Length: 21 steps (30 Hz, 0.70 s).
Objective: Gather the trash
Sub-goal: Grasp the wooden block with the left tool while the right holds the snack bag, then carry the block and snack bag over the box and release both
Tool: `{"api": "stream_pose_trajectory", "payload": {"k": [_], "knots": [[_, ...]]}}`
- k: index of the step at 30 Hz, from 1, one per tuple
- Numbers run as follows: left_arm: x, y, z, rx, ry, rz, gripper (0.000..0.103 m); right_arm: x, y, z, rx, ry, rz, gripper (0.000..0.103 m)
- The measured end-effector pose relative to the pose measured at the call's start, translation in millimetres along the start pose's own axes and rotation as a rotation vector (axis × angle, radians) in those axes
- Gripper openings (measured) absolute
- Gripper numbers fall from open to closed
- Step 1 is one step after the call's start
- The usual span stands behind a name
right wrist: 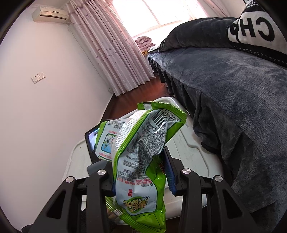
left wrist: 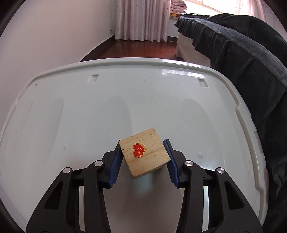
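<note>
Left gripper (left wrist: 143,152) pinches the stiff, light block (left wrist: 145,152) by its sides; right gripper (right wrist: 141,172) clamps the crinkly, slippery wrapper (right wrist: 140,154) mid-body.

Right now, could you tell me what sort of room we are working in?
Most likely a bedroom: a bed under a dark grey blanket, pink curtains at a bright window, and a wall air conditioner.

Snack wrapper (right wrist: 141,161) conceals the left pad of the right gripper (right wrist: 141,172) and most of a small screen (right wrist: 92,138) at ten o'clock. Wrapper print too small to read.
</note>
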<state>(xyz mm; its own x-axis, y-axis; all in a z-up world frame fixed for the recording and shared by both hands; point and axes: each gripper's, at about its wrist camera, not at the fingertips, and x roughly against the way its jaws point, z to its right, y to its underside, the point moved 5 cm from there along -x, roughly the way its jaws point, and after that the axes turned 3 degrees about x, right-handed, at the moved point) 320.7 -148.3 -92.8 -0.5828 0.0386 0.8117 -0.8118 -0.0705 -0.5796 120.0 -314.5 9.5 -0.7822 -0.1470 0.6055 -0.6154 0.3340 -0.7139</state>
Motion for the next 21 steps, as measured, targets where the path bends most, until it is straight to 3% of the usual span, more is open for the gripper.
{"api": "stream_pose_trajectory", "payload": {"k": [5,11,16,21], "knots": [[35.5,4.3,-20.0,-0.030,0.049,0.034,0.044,-8.4,2.7,-8.0,0.017,0.015,-0.015,0.041],[104.8,14.8,-64.3,-0.055,0.027,0.092,0.044,-25.1,10.5,-33.8,0.062,0.032,-0.036,0.041],[151.3,33.0,-102.6,-0.043,0.014,0.094,0.044,-37.7,25.2,-63.2,0.174,0.074,-0.038,0.041],[185.3,62.8,-133.7,-0.046,0.012,0.095,0.044,-32.9,50.1,-93.7,0.304,0.061,-0.020,0.041]]}}
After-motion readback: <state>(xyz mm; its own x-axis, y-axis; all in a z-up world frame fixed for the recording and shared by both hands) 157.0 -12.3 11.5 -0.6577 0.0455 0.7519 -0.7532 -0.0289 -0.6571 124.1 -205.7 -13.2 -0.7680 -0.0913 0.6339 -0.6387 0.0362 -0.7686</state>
